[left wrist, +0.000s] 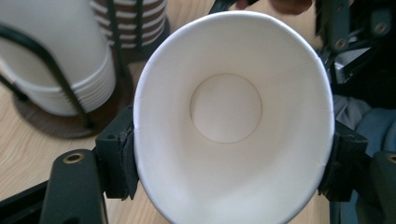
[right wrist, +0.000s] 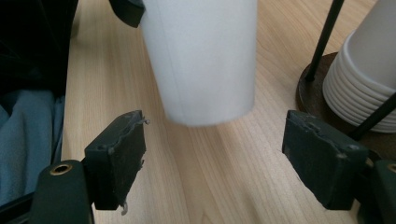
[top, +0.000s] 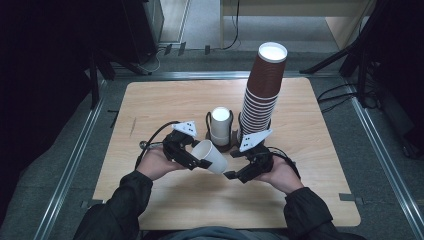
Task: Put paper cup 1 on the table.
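Cup [top: 211, 156], white, lies sideways above the table's [top: 310, 195] near middle, clamped at its rim by the left gripper [top: 200, 162]; right gripper [top: 231, 175] gapes just beside its base. Likely a handover; next, placing it.

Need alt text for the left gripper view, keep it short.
A white paper cup, its open mouth facing the camera, is squeezed slightly oval between the left tool's two black jaws. Behind it on the wooden table, a stack of white cups sits in a black wire holder beside a brown-striped cup stack.
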Motion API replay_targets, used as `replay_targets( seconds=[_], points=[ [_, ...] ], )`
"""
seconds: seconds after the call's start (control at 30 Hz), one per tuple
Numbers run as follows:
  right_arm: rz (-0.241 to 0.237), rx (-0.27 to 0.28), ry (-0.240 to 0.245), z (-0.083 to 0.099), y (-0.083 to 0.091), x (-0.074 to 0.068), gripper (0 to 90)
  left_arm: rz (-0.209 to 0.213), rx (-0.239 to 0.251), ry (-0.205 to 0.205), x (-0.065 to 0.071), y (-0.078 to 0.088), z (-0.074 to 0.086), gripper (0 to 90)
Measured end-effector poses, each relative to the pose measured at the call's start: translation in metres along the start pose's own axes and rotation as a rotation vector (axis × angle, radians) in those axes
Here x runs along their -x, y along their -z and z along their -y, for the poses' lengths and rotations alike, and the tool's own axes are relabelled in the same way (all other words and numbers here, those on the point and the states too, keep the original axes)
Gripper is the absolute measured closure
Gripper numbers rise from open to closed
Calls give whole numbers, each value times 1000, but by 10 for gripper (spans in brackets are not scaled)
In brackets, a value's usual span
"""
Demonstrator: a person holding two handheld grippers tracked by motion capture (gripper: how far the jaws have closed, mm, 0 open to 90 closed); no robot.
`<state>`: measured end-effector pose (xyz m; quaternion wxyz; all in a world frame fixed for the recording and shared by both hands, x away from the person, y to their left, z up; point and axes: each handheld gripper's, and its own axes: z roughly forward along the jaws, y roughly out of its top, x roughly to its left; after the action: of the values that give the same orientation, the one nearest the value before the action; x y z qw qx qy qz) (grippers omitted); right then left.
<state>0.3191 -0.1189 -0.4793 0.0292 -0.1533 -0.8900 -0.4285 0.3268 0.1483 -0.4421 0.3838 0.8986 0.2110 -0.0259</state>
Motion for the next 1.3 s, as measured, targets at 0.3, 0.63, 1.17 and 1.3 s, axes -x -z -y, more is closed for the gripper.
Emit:
replay_targets(
  seconds=[0.3, 0.63, 1.17, 1.3],
  points=[
    [91, 28, -29, 7, 8, 2, 207, -52, -23, 42, -9, 13, 5, 241],
    [139, 2, -23, 11, 9, 4, 206, -48, -19, 105, -27, 34, 18, 243],
    [140, -25, -5, 13, 5, 3, 188, -165, -12, 169, -46, 67, 37, 242],
    [143, -36, -13, 14, 5, 4, 188, -182, -35, 203, -53, 75, 42, 241]
  ],
)
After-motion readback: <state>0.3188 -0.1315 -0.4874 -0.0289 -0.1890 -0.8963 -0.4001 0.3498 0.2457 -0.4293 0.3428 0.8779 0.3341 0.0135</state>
